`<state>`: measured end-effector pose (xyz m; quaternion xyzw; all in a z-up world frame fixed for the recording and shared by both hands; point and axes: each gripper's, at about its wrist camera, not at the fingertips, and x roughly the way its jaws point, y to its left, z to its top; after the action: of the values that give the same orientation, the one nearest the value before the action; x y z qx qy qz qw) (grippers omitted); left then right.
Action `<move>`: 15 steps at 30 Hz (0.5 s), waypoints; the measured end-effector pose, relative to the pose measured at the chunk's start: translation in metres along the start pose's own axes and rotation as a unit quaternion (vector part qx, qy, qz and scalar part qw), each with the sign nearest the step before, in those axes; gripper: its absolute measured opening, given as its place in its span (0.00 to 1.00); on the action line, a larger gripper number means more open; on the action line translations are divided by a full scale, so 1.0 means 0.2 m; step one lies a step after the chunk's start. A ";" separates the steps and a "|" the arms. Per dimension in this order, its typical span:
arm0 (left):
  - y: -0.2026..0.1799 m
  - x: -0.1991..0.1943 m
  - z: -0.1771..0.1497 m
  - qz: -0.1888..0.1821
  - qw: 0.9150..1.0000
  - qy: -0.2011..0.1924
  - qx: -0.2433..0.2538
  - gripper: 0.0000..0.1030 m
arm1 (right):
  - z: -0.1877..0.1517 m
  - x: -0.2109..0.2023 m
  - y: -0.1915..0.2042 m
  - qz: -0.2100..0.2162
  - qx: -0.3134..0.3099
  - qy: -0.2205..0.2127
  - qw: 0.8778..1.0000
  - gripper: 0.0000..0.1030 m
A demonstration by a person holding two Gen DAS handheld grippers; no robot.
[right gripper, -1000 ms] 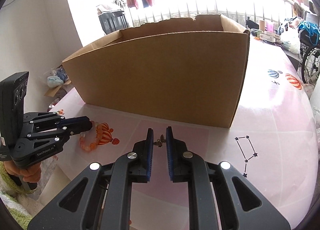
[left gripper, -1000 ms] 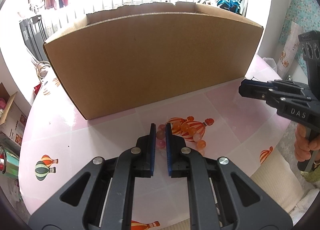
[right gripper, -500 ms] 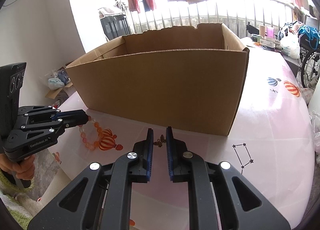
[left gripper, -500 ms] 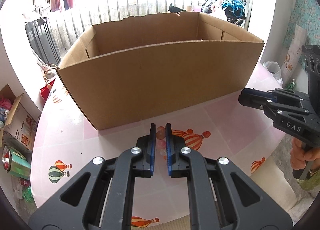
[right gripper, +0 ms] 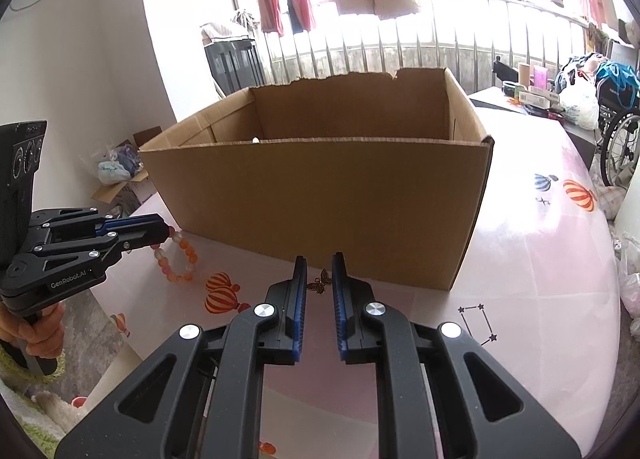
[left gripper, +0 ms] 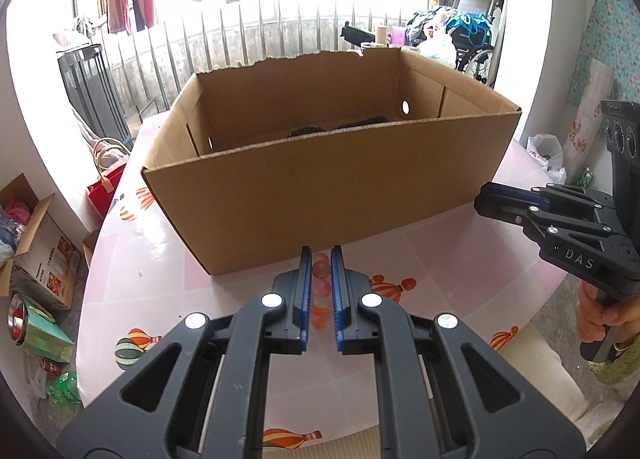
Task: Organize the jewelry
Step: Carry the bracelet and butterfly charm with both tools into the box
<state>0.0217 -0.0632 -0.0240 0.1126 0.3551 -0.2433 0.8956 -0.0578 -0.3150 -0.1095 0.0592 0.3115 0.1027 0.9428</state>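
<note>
My left gripper point(left gripper: 319, 255) is shut on an orange and pink bead bracelet point(left gripper: 321, 269) and holds it above the table; in the right wrist view the bracelet point(right gripper: 176, 259) hangs from that gripper point(right gripper: 166, 229). My right gripper point(right gripper: 319, 263) is shut on a small bronze butterfly charm point(right gripper: 320, 282); it shows from the side in the left wrist view point(left gripper: 486, 199). An open cardboard box point(left gripper: 332, 175) stands just beyond both grippers, also in the right wrist view point(right gripper: 320, 195). Something dark lies on its floor point(left gripper: 340, 127).
The round table point(right gripper: 540, 259) has a pink cloth with balloon prints. Its edge runs close at the left point(left gripper: 92, 259) and right. Boxes and bags point(left gripper: 36, 243) lie on the floor to the left. A wheelchair point(right gripper: 616, 147) stands far right.
Both grippers have risen with their items. The bracelet has lifted off the table. The box interior has come into sight.
</note>
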 end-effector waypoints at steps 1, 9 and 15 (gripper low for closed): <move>0.00 -0.01 0.00 0.000 1.000 -0.004 -0.001 0.08 | 0.01 -0.01 0.00 -0.001 -0.001 -0.002 1.000 0.13; 0.03 -0.24 0.06 -0.005 0.999 -0.053 0.000 0.08 | 0.11 -0.11 0.02 0.009 0.000 -0.031 0.999 0.13; 0.07 -0.42 0.18 -0.036 0.995 -0.092 -0.004 0.08 | 0.25 -0.24 0.02 0.035 0.006 -0.065 0.997 0.13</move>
<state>-0.0032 -0.0345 0.0613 0.0733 0.2756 -0.2829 0.9158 -0.0664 -0.3237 -0.0405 0.0821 0.2478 0.1296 0.9566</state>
